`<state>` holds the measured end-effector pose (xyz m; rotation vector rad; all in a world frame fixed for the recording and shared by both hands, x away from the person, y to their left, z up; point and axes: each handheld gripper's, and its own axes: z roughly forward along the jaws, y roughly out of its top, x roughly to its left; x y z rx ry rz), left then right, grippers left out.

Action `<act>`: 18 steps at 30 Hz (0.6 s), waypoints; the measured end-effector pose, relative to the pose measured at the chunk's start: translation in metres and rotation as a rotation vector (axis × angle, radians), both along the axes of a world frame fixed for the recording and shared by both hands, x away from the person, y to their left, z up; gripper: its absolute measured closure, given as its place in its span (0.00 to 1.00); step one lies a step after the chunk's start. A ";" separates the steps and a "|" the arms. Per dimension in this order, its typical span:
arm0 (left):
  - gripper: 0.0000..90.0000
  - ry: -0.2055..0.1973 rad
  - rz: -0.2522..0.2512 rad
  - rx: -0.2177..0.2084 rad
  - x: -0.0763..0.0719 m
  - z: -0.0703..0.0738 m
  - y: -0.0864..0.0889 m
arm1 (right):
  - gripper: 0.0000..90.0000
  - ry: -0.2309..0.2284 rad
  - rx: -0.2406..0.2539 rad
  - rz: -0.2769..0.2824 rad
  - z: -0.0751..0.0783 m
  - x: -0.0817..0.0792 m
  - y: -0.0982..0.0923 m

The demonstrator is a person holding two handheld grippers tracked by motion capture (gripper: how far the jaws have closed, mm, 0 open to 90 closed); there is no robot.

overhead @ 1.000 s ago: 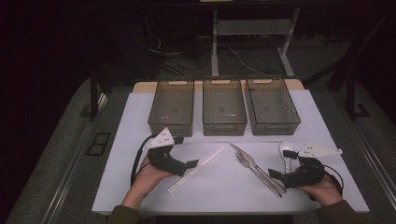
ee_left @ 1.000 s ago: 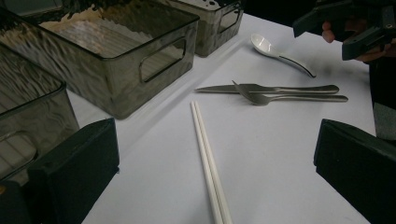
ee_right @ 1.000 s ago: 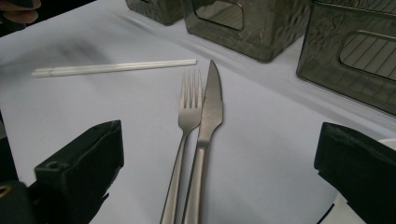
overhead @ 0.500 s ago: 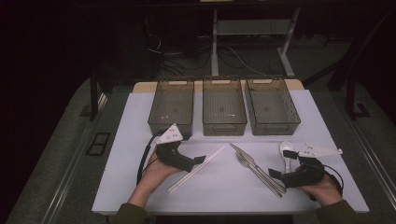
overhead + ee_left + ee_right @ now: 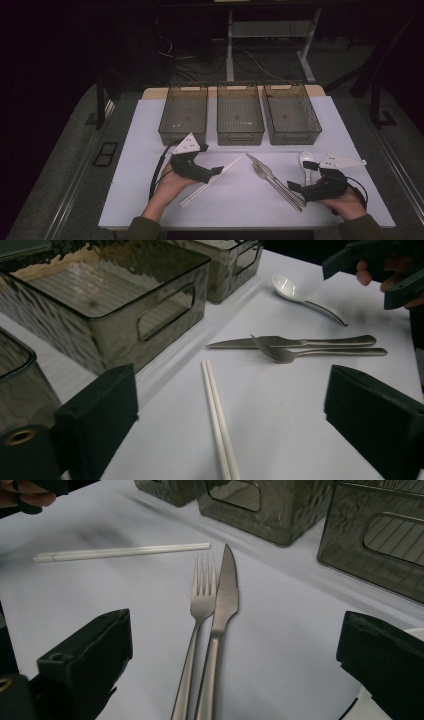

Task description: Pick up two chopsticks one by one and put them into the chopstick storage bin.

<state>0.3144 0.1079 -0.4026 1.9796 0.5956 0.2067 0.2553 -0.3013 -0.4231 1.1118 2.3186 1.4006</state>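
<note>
Dim room — white table point(image 5: 150, 150) evenly lit, soft shadows — slightly grainy.

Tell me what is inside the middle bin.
The middle bin looks empty from the high view: just its ribbed floor with a few small pale specks too small to identify. The floor strip right behind its near wall is hidden by that tinted wall.

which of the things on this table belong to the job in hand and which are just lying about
In the job:
left gripper, fingers open, by the chopsticks
right gripper, fingers open, at the fork and knife
three bins, probably where the cutlery goes

Lying about for now:
spoon, untouched
cables on the floor
</note>
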 end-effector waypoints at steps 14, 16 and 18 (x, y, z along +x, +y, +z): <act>0.40 0.044 -0.007 0.052 -0.001 -0.005 0.000 | 0.02 -0.012 -0.007 0.003 0.000 0.000 0.000; 0.43 0.049 -0.006 0.060 -0.001 -0.007 0.000 | 0.02 -0.006 -0.008 0.002 0.000 0.000 0.000; 0.47 0.049 -0.010 0.067 -0.001 -0.007 -0.001 | 0.02 -0.006 -0.008 0.004 0.000 0.000 0.000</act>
